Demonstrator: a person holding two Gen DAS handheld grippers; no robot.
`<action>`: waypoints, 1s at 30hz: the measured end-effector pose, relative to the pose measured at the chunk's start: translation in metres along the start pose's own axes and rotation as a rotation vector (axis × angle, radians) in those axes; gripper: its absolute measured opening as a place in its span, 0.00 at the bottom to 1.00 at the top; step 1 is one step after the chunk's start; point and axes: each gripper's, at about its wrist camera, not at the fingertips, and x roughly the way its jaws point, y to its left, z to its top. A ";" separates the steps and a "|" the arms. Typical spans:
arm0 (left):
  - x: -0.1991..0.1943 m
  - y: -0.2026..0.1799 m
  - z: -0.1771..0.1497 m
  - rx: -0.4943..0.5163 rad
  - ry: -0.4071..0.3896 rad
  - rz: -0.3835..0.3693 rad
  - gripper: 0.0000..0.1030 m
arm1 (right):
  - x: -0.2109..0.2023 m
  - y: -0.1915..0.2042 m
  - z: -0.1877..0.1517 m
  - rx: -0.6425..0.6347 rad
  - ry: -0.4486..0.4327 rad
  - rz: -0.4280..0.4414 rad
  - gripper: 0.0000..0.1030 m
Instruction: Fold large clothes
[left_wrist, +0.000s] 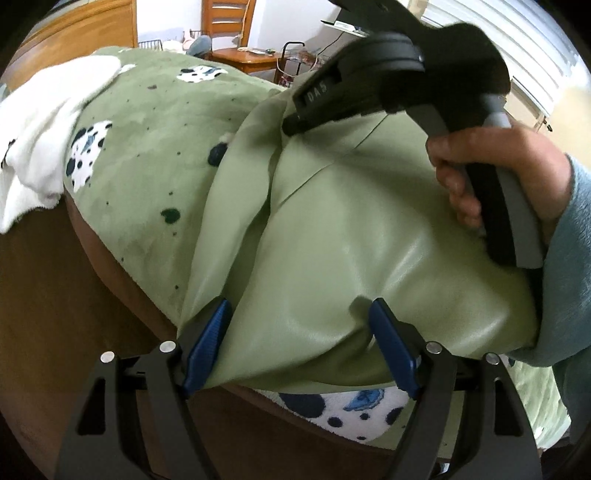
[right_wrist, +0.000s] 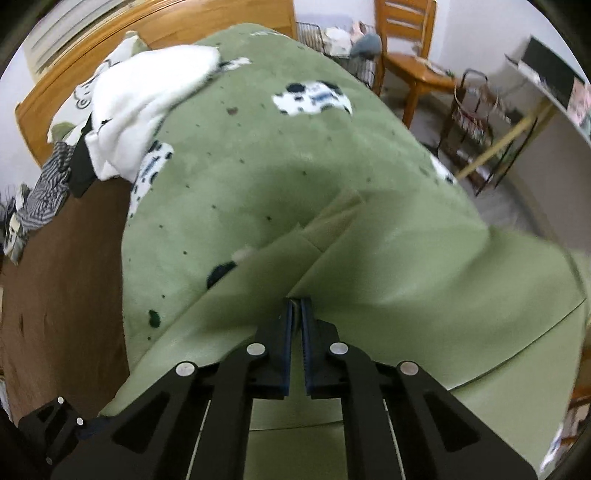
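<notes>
Bedroom; bed under a fleecy green spotted blanket (right_wrist: 258, 147). Right tongs (right_wrist: 296, 308) clenched on a fold of the smooth pale-green leather-look garment (left_wrist: 351, 229). Left tongs (left_wrist: 299, 314) released, blue pads straddling its near hem. Garment spreads toward twelve o'clock. Step: securing grips. Next, probably: left closes, then lift.

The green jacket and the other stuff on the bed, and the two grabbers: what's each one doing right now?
Green jacket: smooth, lying flat on the blanket, pinched by one gripper.
Right gripper: fingers shut on a fold of the jacket.
Left gripper: fingers open, one on each side of the jacket's near edge, not pinching.
Blanket: spread over the bed.
White cloth: crumpled, unfolded.
Striped cloth: bunched up at the edge.
</notes>
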 end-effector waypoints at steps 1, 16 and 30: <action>0.001 0.001 0.000 -0.001 0.001 -0.001 0.75 | 0.001 0.000 -0.001 0.000 0.001 0.001 0.06; -0.008 -0.007 0.005 0.003 0.014 -0.047 0.94 | -0.047 0.000 -0.011 -0.025 -0.067 -0.027 0.77; -0.080 -0.027 -0.018 -0.009 -0.035 0.089 0.94 | -0.159 -0.012 -0.102 0.082 -0.164 -0.041 0.94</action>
